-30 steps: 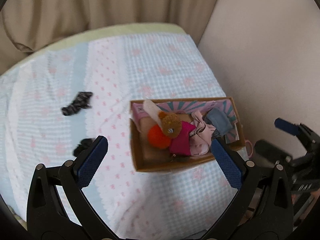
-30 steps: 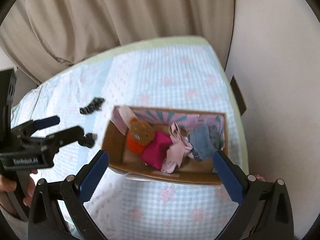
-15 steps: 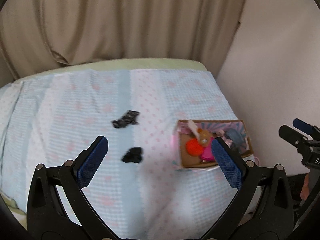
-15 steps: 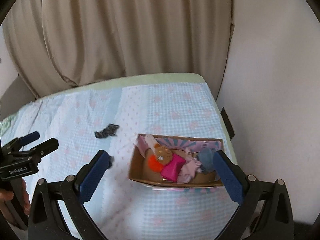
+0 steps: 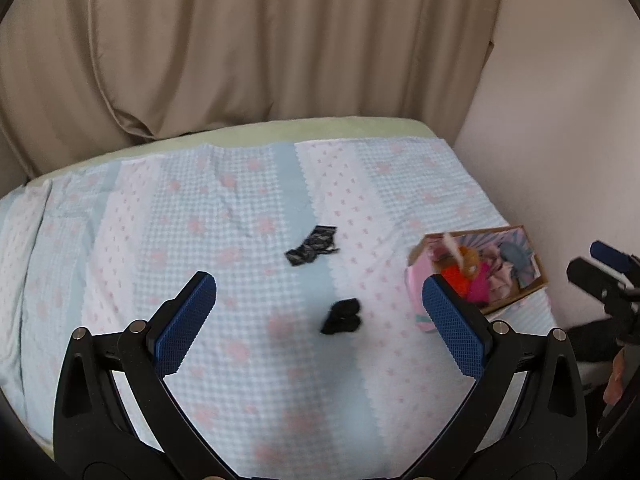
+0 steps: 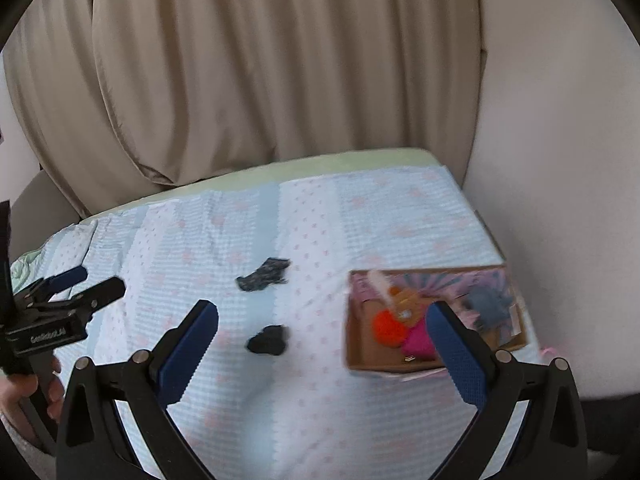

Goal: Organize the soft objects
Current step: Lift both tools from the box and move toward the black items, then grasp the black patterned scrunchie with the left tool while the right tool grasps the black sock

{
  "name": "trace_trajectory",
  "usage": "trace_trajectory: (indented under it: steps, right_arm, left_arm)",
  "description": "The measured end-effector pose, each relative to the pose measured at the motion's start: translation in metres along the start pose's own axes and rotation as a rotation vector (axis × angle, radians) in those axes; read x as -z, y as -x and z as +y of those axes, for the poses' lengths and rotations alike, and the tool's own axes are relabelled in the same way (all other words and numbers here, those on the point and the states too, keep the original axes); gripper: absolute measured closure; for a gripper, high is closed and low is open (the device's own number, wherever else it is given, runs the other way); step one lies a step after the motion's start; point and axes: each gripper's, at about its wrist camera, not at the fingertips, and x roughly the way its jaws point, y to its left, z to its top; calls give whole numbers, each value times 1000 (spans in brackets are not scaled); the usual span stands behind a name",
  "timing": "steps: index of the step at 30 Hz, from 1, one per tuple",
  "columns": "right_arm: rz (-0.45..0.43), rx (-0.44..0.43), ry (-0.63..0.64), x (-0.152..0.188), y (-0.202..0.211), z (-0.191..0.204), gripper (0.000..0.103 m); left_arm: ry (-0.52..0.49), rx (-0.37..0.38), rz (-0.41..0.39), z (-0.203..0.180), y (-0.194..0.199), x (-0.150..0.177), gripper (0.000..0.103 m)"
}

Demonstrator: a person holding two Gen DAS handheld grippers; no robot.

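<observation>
Sorting is sitting between picks: both the left gripper [image 5: 320,320] and the right gripper [image 6: 322,354] are hanging released and empty above the blue-and-pink quilted bed [image 5: 224,216]. Compared with a second ago, both are sitting farther back from the open cardboard box [image 6: 354,348] of plush toys. A crumpled black cloth [image 5: 341,316] and a flat dark patterned cloth [image 5: 312,246] are lying loose on the quilt, so the next move is probably calling for a descent onto the nearer one

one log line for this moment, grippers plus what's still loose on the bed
left gripper open, empty | right gripper open, empty | two dark cloth pieces on bedspread | box filled
</observation>
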Motion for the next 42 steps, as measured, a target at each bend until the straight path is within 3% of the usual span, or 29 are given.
trace_trajectory:
  steps: [7,13,22,26,31,32,35,38,42]
  right_arm:
    - [73,7,-88,23,-67,49,0]
    - [108,54,-130,52,-138,77,0]
    - [92,136,-49,110,-246,102,0]
    - [121,125,-55,134,-290,95,3]
    - [122,123,-29,147,-319,92,7]
    - [120,119,-23,148,-322,92,9]
    - [140,90,8,152,-332,95,30]
    - [145,70,29,152,-336,99,39]
    - [161,47,20,151,-337,98,66]
  left_arm:
    - [-59,59,71,61,-70,-18,0]
    - [-137,133,154,84,-162,-24,1]
    - [-219,220,209,76,-316,1,3]
    - [-237,234,207,64,-362,12,3]
    - [-278,256,222,49,-407,24,19]
    - [-286,262,224,46,-413,26,20]
    - [-308,264,226,37,-425,32,29]
    - [-341,240,205,31,-427,34,53]
    - [-347,216,207,30,-428,30,64]
